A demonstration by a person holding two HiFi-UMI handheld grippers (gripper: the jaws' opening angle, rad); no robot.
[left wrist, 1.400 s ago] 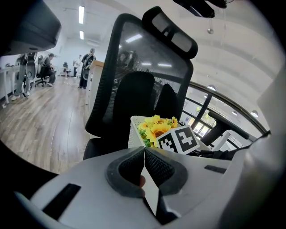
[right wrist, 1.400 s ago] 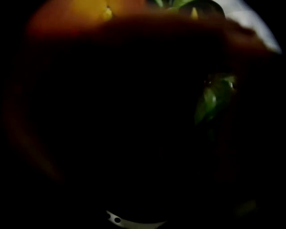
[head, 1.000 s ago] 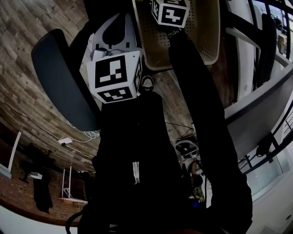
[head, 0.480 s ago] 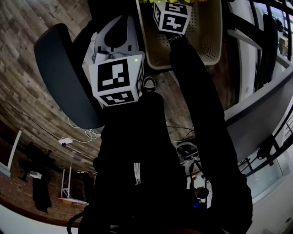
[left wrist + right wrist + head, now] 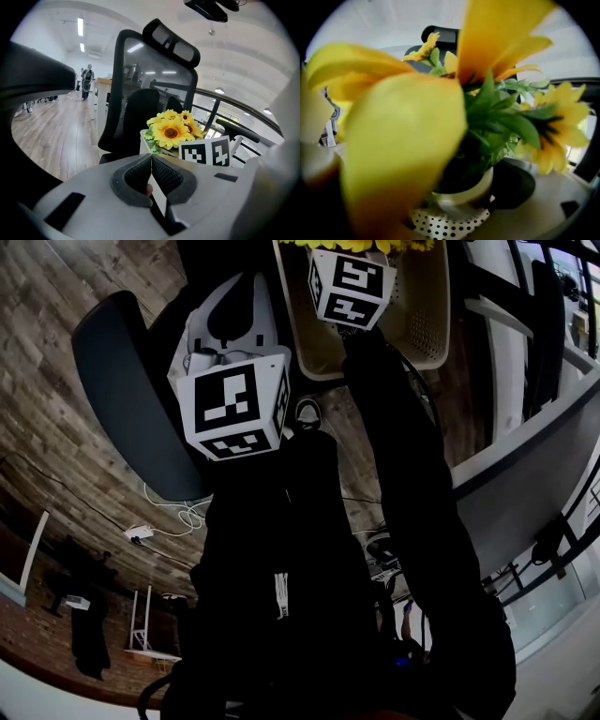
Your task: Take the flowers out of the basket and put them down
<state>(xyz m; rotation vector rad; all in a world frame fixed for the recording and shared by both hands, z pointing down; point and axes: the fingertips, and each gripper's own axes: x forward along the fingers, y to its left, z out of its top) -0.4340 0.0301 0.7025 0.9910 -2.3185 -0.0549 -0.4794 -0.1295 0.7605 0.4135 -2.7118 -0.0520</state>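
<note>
Now, left gripper: I'm holding it nearer my body, jaws pinched together, gripping nothing.
Right gripper: I'm reaching it into the basket, jaws sitting narrow round the white pot. One pad is pressing the pot's side and the other is hiding behind a petal, so I'm judging it a grip.
Flowers: sitting in that pot, standing inside the basket, with the perforated floor showing right beneath.
Chair: standing behind the basket, dark and high-backed.
Done: grasp is looking made, nothing more.
Left: I'm needing to lift the flowers clear of the rim and set them down. No landing spot is showing.
</note>
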